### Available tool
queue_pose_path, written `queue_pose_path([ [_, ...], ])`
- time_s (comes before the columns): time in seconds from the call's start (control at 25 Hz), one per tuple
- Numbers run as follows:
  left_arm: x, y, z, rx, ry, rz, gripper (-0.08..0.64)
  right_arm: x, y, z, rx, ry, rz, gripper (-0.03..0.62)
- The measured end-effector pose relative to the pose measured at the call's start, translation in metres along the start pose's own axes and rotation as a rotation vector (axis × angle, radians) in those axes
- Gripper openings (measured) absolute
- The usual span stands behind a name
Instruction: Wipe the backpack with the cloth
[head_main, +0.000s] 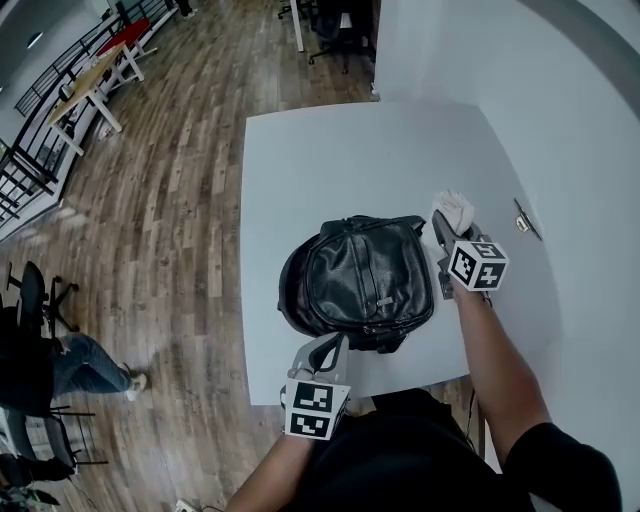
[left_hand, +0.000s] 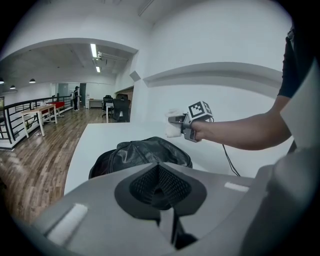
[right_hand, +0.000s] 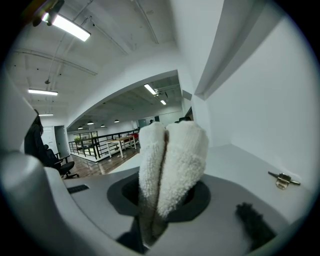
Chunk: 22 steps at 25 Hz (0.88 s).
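I see one black leather backpack (head_main: 360, 280) lying flat on the white table (head_main: 320, 160), near the front edge, closer to its left corner. My right gripper (head_main: 441, 228) is clamped on one white cloth (head_main: 455, 208), folded and standing up between the jaws, just beside the right side of the backpack. My left gripper (head_main: 328, 346) is at the front edge, jaws closed together with nothing in them. One small metal clip (head_main: 527, 219) lies near the right edge.
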<state>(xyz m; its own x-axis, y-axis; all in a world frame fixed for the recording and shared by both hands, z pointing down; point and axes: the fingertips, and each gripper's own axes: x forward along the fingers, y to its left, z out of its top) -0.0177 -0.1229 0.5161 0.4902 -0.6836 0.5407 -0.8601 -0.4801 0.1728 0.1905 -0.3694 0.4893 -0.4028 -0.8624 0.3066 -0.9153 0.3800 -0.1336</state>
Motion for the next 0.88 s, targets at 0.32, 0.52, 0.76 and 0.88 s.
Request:
queue_pose_path([
  [0.32, -0.014, 0.003, -0.003, -0.024, -0.022, 0.016, 0.008, -0.013, 0.024, 0.013, -0.043, -0.038, -0.004, 0.084],
  [0.52, -0.024, 0.017, -0.011, -0.096, -0.022, 0.047, 0.008, -0.017, 0.072, 0.015, -0.020, -0.066, 0.093, 0.084],
  [0.76, -0.040, 0.030, -0.018, -0.146, -0.029, 0.090, 0.008, -0.007, 0.148, -0.008, 0.024, -0.022, 0.242, 0.084],
  [0.88, -0.049, 0.037, -0.023, -0.158, -0.035, 0.118, 0.008, 0.003, 0.185, -0.024, 0.056, 0.017, 0.318, 0.084],
])
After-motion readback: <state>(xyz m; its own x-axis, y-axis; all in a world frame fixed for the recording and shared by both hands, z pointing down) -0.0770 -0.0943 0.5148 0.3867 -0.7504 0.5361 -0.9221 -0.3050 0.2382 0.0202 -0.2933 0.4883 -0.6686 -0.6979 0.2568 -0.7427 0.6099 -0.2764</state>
